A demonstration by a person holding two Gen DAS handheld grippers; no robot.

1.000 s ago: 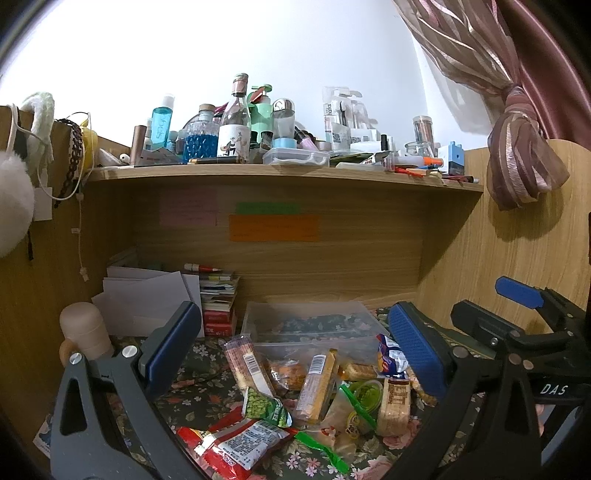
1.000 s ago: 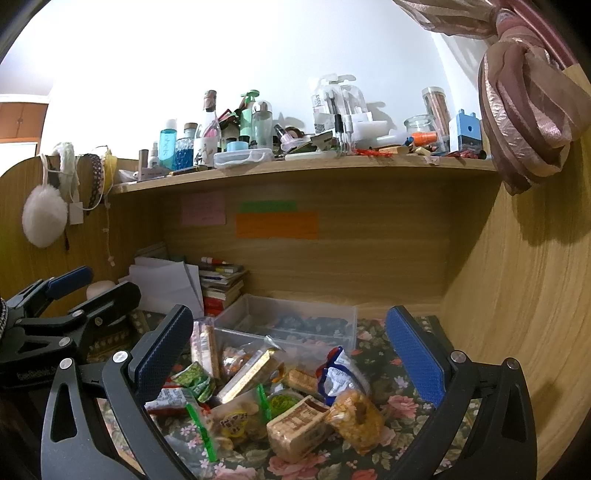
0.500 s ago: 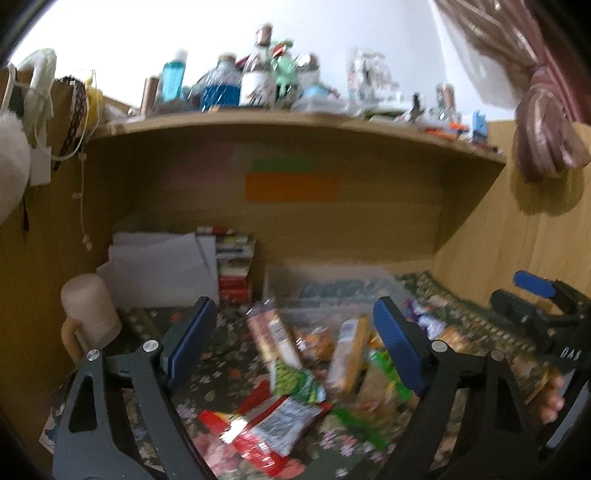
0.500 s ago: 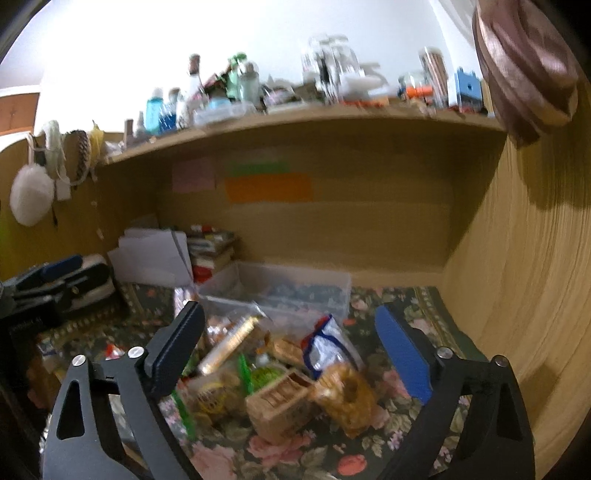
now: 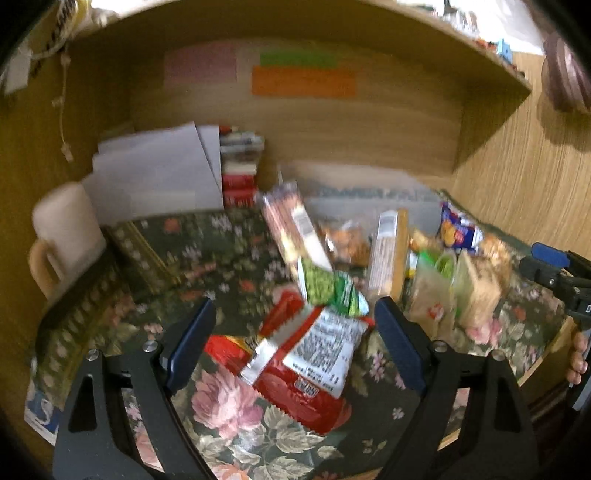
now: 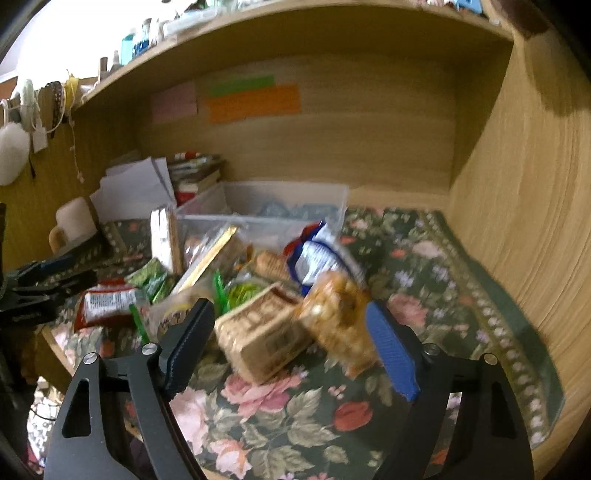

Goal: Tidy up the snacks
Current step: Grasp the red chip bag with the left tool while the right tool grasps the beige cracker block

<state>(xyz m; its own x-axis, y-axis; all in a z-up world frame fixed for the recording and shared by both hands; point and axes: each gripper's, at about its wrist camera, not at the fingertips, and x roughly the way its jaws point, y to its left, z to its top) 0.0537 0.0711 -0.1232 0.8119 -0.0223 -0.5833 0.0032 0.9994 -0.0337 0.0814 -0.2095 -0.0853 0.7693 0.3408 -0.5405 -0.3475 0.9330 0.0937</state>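
A heap of snack packets lies on a floral cloth in front of a clear plastic bin (image 6: 280, 206). My left gripper (image 5: 295, 343) is open over a red packet (image 5: 306, 365), with a green pea packet (image 5: 328, 291) just beyond it. My right gripper (image 6: 291, 347) is open over a tan cracker pack (image 6: 262, 336) and an orange puffed-snack bag (image 6: 340, 317). A blue and white bag (image 6: 317, 258) lies behind those. Neither gripper holds anything. The bin (image 5: 369, 192) shows blurred in the left wrist view.
A cream mug (image 5: 66, 229) stands at the left. White papers (image 5: 155, 170) and stacked books (image 5: 240, 166) lean against the wooden back wall. A wooden side panel (image 6: 524, 206) closes the right side. A shelf (image 6: 258, 26) runs overhead. The frames are motion-blurred.
Both grippers have tilted down and moved closer to the snack heap. The upper shelf has slid out of view. Both stay open.
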